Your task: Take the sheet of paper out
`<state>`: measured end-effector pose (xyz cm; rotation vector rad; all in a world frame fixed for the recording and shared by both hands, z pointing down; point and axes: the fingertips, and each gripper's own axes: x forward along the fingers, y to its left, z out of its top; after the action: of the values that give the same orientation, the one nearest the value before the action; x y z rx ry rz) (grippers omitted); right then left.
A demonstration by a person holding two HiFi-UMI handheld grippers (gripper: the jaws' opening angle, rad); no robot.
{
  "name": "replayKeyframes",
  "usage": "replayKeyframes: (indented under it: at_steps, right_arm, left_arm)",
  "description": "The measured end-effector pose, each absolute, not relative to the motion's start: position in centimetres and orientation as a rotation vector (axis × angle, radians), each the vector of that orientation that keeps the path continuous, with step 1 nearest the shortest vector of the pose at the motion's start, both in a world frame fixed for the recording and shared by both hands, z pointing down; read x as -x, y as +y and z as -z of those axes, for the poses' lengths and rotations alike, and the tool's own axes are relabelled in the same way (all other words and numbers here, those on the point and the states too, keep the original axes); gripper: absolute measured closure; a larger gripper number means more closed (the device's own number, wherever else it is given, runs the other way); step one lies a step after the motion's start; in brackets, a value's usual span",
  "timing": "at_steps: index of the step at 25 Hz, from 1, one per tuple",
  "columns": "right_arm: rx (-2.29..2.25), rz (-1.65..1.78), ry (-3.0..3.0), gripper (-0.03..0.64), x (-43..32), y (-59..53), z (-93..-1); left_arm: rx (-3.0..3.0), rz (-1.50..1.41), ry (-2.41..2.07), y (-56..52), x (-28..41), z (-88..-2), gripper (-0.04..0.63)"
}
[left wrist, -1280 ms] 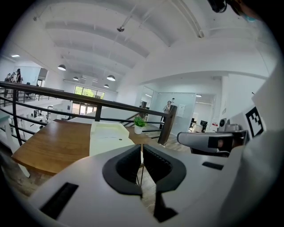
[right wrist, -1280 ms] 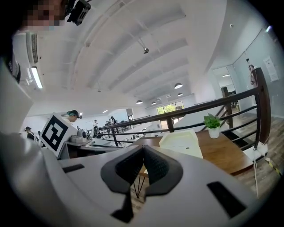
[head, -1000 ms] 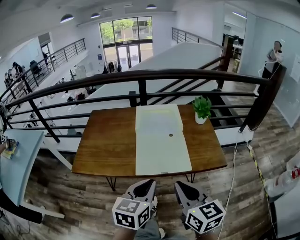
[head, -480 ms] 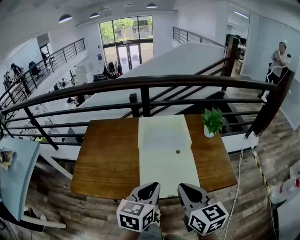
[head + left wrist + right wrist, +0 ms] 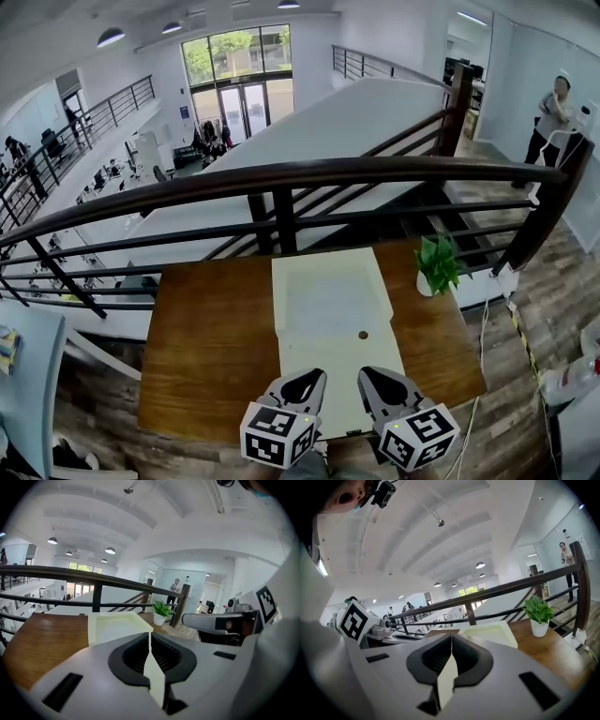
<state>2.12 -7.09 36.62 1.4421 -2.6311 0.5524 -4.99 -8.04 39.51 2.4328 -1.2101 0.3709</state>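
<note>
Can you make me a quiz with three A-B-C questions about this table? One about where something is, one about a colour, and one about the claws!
1. Where on the table does the potted plant stand?
A) near left corner B) far right corner C) the middle

2. What colour is the big flat folder?
A) red B) blue C) pale yellow

3. How are the left claw and right claw?
A) both shut, empty B) both wide open C) each holding a cup

Answers:
1 B, the plant sits at the far right edge.
2 C, it looks creamy yellow against the brown wood.
3 A, each claw's two halves meet with nothing between.
</note>
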Motion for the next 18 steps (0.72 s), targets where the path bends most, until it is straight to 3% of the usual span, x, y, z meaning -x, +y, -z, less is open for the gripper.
replayKeyframes:
  at_steps: [18]
  right_arm:
    - [-1.402, -0.649, -2.575, 0.589, -1.3, -13.3, -38.8]
  left_arm:
    - [-2.403, -0.484, -1.17, -14.2, 5.6, -42.3, 0.569]
